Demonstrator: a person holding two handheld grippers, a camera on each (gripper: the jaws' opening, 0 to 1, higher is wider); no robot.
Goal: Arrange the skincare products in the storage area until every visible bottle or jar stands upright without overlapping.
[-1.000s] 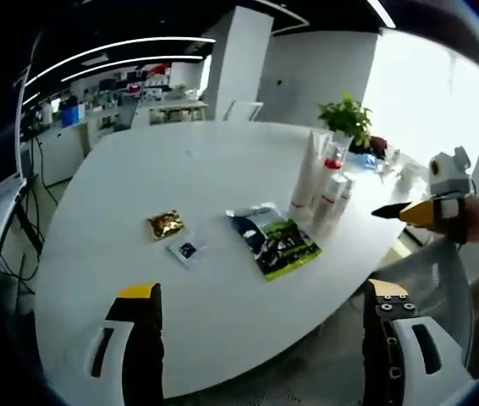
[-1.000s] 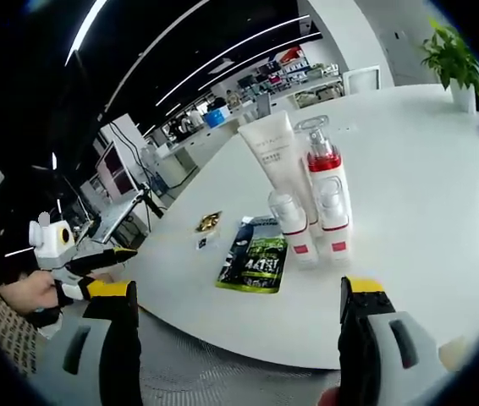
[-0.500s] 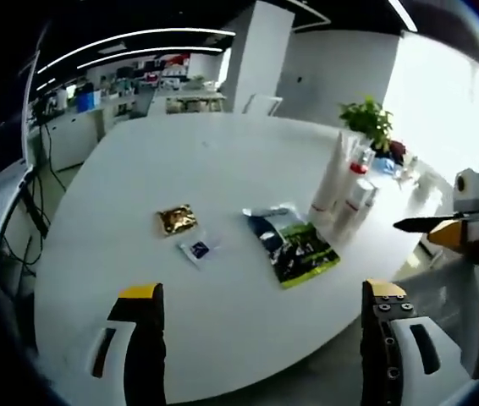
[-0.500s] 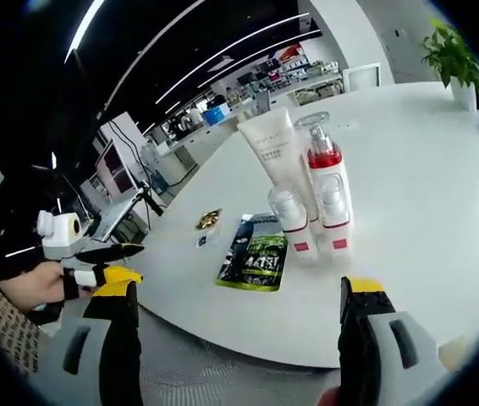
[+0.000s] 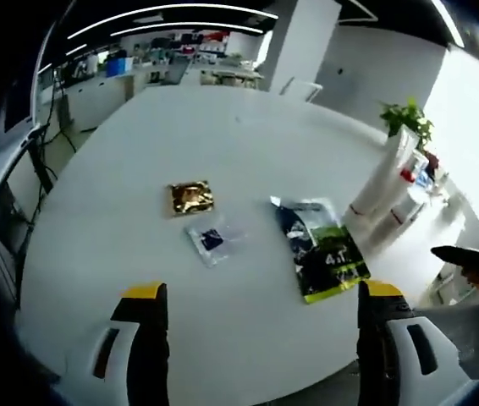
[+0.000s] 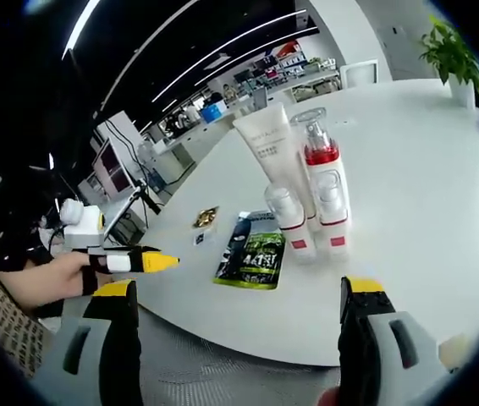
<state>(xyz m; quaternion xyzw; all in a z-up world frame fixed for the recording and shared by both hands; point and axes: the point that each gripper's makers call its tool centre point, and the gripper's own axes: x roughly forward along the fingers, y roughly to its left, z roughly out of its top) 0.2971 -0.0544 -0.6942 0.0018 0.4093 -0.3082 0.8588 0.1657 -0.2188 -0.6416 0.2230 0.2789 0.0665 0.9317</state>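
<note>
On the white desk [image 6: 443, 169] the bottles [image 6: 311, 199] stand upright in a tight cluster beside a tall tube [image 6: 267, 148], apparently already tidied. A green packet [image 5: 324, 254], a gold sachet [image 5: 191, 197] and a small clear sachet [image 5: 212, 241] lie flat nearby. Both the left hand-held gripper [image 5: 256, 338] and the right hand-held gripper [image 6: 239, 334] hover released and empty off the desk's edge, the bottles ahead of the right one.
</note>
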